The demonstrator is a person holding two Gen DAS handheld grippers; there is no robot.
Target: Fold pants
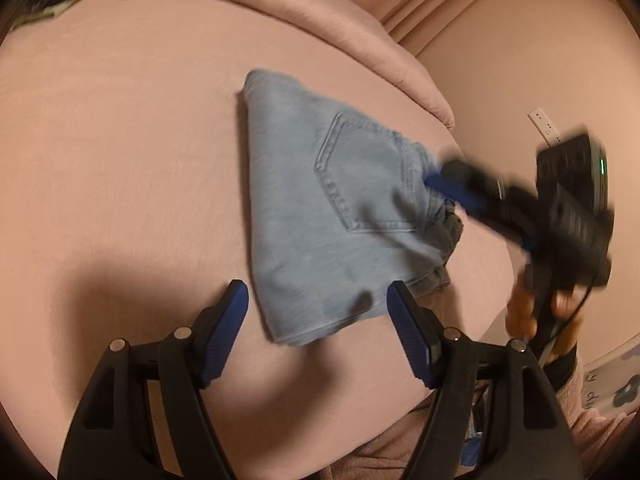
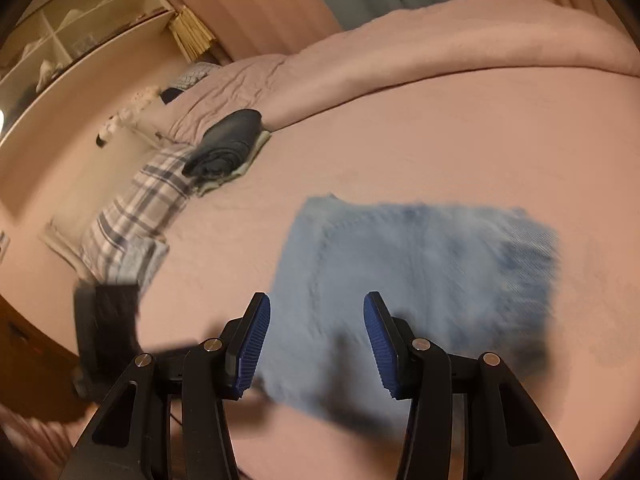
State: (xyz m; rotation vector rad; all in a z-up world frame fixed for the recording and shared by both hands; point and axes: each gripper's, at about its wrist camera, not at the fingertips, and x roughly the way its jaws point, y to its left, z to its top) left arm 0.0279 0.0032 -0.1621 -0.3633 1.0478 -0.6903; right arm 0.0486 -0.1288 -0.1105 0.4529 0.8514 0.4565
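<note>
Light blue jeans (image 1: pixel 340 216) lie folded into a compact bundle on the pink bed sheet (image 1: pixel 120 160), back pocket facing up. My left gripper (image 1: pixel 318 300) is open and empty, just above the near edge of the jeans. My right gripper (image 2: pixel 316 312) is open and empty over the jeans (image 2: pixel 420 264), which look blurred in the right wrist view. In the left wrist view the right gripper (image 1: pixel 452 184) reaches in from the right, at the waistband end of the jeans.
A rolled pink duvet (image 2: pixel 440 40) lies along the far side of the bed. A dark folded garment (image 2: pixel 228 140) sits on a light one beside a plaid pillow (image 2: pixel 136 216). A shelf unit (image 2: pixel 80 32) and wall stand beyond the bed.
</note>
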